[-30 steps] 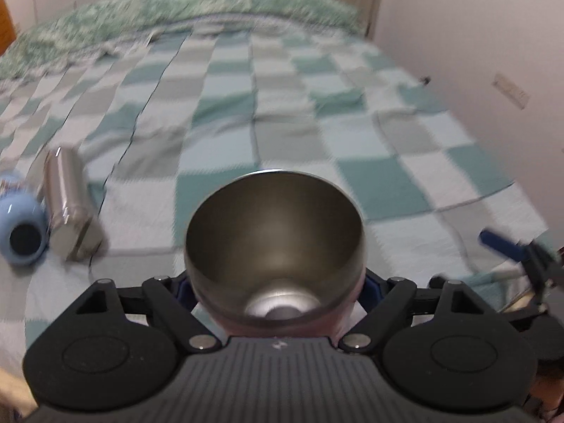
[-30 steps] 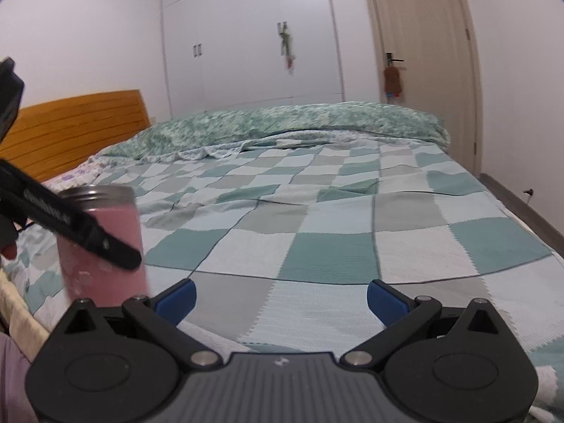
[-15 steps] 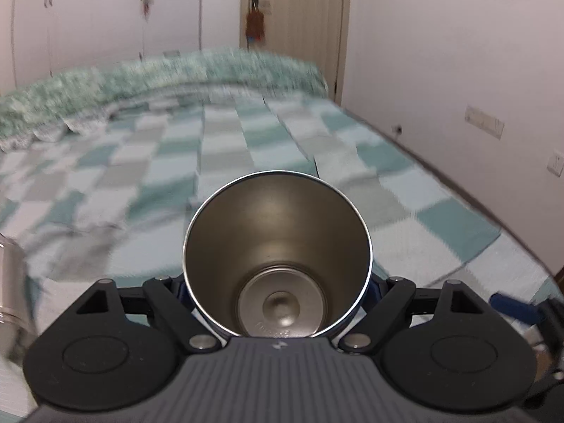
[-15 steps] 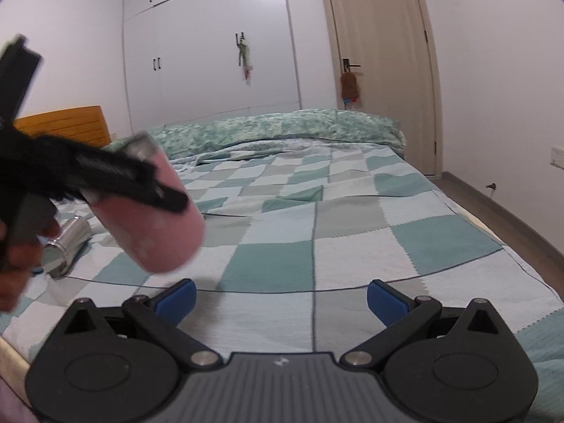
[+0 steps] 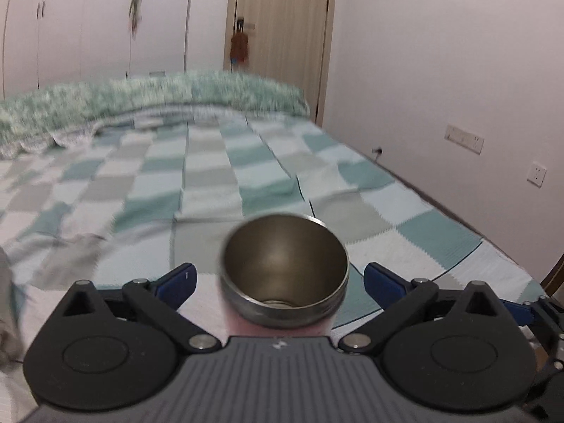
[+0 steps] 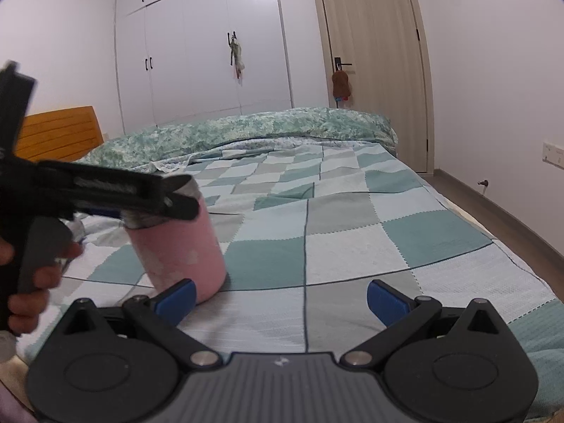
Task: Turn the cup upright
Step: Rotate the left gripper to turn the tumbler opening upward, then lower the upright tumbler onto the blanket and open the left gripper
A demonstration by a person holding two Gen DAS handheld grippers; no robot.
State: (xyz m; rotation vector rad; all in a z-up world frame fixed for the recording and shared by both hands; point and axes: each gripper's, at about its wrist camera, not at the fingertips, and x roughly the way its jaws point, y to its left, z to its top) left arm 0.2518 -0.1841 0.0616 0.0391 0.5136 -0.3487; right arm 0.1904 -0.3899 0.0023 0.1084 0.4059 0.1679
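Home bedroom: checkered-quilt bed [image 6: 352, 218], white wardrobe [image 6: 211, 42], door [image 6: 373, 63].

The cup [image 6: 176, 243] stands on the bed [image 6: 352, 218], mouth up, a little tilted, near the front edge of the bed. The left tool [image 5: 278, 278] is around the top of the cup, its fingers [image 5: 176, 280] apart on both sides and not touching it. The right tool [image 6: 280, 296] is in front and to the right of the cup. A pillow [image 6: 246, 130] lies at the far end of the bed. Behind it stands a wardrobe [image 6: 211, 53], and the door [image 6: 373, 63] is to its right.
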